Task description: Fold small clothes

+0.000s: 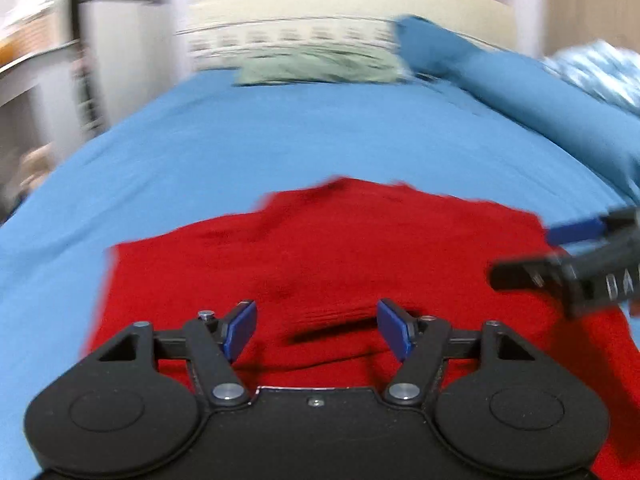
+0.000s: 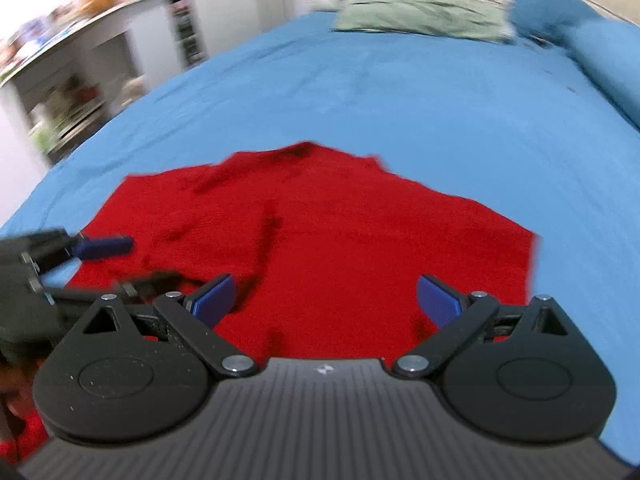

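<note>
Blue pads sit closest to me on my left hand-held gripper (image 1: 316, 330). Its jaws are wide apart and hold nothing. Under them lies the red sweater (image 1: 320, 256), spread flat on the blue bed (image 1: 256, 136). My right hand-held gripper (image 2: 325, 300) is wide open too and holds nothing, and I see it hanging over the near edge of the same sweater. From each camera I can see the other gripper coming in from the side, blurry, over the sweater's edge. Past the sweater the blue sheet runs on to a green pillow (image 1: 320, 66) at the head of the bed. A blue bolster (image 1: 516, 88) lies along the right side. Far left I see blurry shelves (image 2: 64, 92).
</note>
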`<act>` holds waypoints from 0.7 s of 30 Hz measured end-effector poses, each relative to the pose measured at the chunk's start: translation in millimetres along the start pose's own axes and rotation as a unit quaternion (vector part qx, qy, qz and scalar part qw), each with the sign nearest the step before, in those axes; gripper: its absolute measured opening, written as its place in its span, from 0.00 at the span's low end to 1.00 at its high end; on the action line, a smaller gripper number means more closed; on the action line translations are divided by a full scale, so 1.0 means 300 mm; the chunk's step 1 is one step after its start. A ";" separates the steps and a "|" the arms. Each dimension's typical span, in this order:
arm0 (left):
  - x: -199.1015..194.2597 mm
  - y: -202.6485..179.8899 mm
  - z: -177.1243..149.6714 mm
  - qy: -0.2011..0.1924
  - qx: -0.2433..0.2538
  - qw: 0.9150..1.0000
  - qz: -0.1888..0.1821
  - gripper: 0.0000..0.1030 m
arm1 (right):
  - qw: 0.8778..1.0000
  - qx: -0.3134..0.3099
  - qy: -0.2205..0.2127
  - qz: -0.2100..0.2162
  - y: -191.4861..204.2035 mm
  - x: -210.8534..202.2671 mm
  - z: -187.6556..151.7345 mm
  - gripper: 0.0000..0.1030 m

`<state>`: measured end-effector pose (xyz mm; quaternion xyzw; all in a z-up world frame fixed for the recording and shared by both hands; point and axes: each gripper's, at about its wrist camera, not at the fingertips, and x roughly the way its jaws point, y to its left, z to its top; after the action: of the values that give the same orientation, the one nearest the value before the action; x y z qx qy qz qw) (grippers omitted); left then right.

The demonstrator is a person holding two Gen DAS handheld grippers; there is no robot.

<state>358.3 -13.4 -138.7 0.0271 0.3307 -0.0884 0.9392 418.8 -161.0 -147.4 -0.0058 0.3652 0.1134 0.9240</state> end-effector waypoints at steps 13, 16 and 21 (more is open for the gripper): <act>-0.024 0.296 -0.112 0.041 -0.075 0.991 0.101 0.69 | 0.964 -0.262 0.027 0.022 0.359 0.285 -0.012 0.63; -0.023 0.320 -0.130 0.048 -0.085 0.990 0.103 0.69 | 0.974 -0.221 0.030 0.037 0.347 0.290 0.011 0.21; -0.004 0.342 -0.133 0.049 -0.091 0.989 0.103 0.69 | 0.996 -0.078 -0.045 0.008 0.168 0.128 0.044 0.21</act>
<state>351.7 92.0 -169.8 -0.0206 0.3781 0.0412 0.9246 444.0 -102.8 -159.9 -0.0696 0.3138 0.1493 0.9351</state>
